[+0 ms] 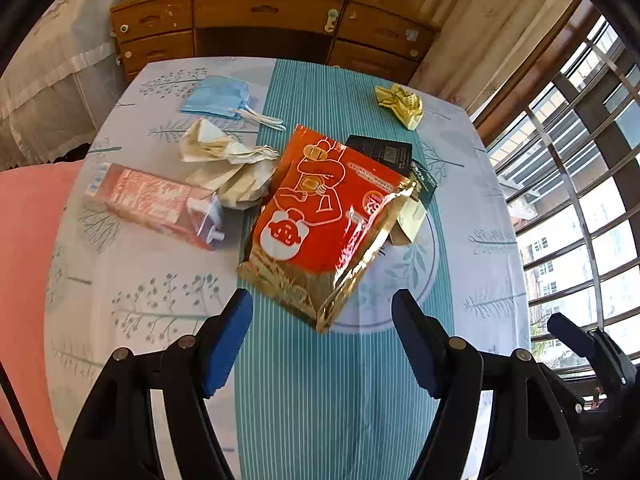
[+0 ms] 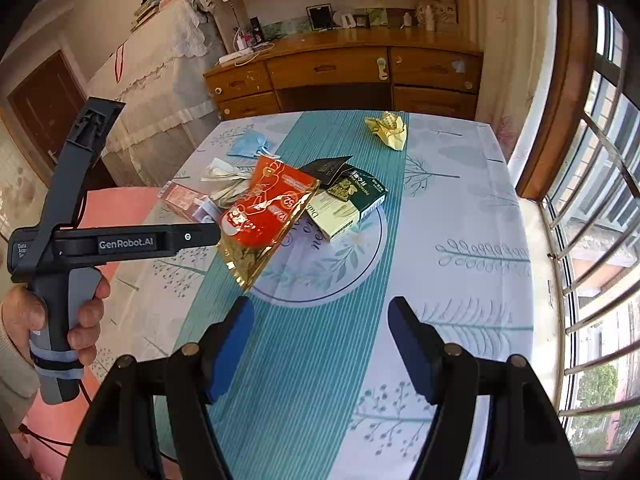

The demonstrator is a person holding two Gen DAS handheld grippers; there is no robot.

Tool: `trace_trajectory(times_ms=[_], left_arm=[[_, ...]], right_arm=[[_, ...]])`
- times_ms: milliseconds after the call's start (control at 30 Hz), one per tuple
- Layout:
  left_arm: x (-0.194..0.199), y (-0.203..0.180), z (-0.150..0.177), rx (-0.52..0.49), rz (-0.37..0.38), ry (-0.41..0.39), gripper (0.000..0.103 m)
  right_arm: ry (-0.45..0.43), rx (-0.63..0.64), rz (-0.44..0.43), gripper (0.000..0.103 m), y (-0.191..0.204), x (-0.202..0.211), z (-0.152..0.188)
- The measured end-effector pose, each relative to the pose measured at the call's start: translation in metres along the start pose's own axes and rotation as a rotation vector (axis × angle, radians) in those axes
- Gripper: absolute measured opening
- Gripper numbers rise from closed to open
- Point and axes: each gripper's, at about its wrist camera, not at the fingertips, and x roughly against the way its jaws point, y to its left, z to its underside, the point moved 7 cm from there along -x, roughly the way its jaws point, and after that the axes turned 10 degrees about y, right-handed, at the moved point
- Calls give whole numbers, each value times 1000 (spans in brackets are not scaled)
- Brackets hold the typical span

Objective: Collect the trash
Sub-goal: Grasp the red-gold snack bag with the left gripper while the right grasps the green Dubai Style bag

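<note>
A glossy red-and-gold foil pouch (image 1: pixel 320 224) lies mid-worktop on the teal-striped cloth (image 1: pixel 320 380), overlapping a dark green carton (image 2: pixel 356 196). Beside it sit crumpled beige paper (image 1: pixel 228 160), a pink carton (image 1: pixel 156 204), a blue face mask (image 1: pixel 218 96) and a yellow wrapper (image 1: pixel 402 104). The left gripper (image 1: pixel 322 340) and right gripper (image 2: pixel 322 344) hover with jaws apart, empty.
</note>
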Motion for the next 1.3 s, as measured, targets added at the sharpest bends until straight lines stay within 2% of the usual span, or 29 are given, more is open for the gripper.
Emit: trace_trajectory(times_ms=[200,367,633,733,800,933,1133,1200,1300], left_arm=[[-64,8,-34,21,-67,112,70],[-88,11,-40,41,-70,147,70],[-109,1,-58,48,-29,153,72],[-117,-7,-63,32,-32,153,78],[-121,-15,-64,0,-69,146,79],[-130,-31,-58,-110,-200,142,79],[-132,-51,-54,-135,-201,115,55],[-129,-53,-54,-126,-199,105,33],[-122,-48,-49,-97,-188,101,26]], right_arm=[[23,54,-32,70,-29,-42,-55],[49,85,-59,70,-37,-71,-89],[82,110,-110,70,-40,-94,-108],[84,123,-117,70,-40,-96,-111],[86,126,-116,70,-41,-97,-112],[93,127,-120,70,-43,-99,-113],[93,150,-119,70,-44,-102,-117],[93,152,-116,70,-44,-103,-120],[87,146,-119,70,-44,-103,-125]])
